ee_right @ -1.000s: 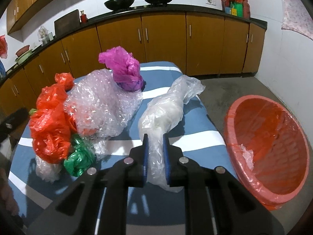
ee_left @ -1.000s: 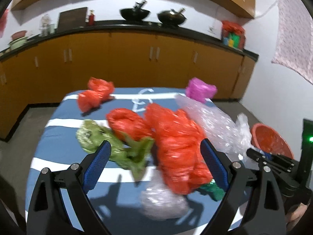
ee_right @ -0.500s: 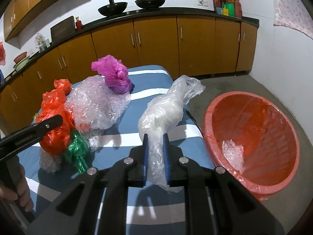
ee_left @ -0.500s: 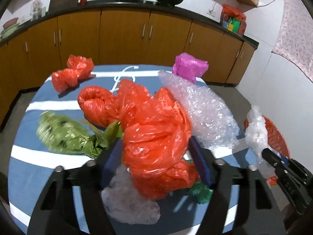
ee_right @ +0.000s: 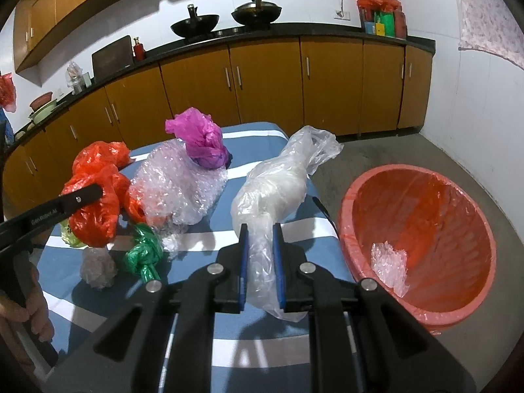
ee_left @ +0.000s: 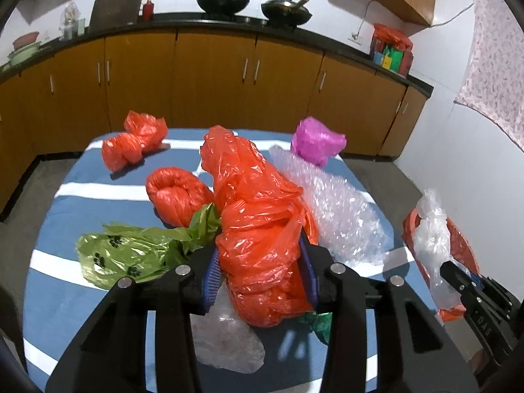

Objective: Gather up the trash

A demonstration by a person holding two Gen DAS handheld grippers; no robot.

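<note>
Trash, held: clear plastic bag (ee_right: 268, 193) clamped between the right gripper (ee_right: 259, 262) pads, hanging above the table edge, just beside the bin.
Left gripper (ee_left: 260, 270): jaws closing on the big orange bag (ee_left: 258, 216); blue pads press its lower folds from both sides.
Near trash: crumpled clear wad (ee_left: 226, 337) and knotted dark-green bag (ee_right: 144, 255) lie under and beside the orange bag.
Mid table: light-green bag with paw prints (ee_left: 131, 255) to its left, rolled orange bundle (ee_left: 177, 196) behind that, bubble wrap (ee_left: 334, 213) to its right.
Far table: small orange bag (ee_left: 134, 144) at the far left, magenta bag (ee_left: 316, 144) touching the bubble wrap's far end.
Table (ee_left: 85, 203): blue cloth, white stripes.
Bin (ee_right: 422, 239): red basin, lined, on the floor right of the table; one clear scrap (ee_right: 389, 265) inside.
</note>
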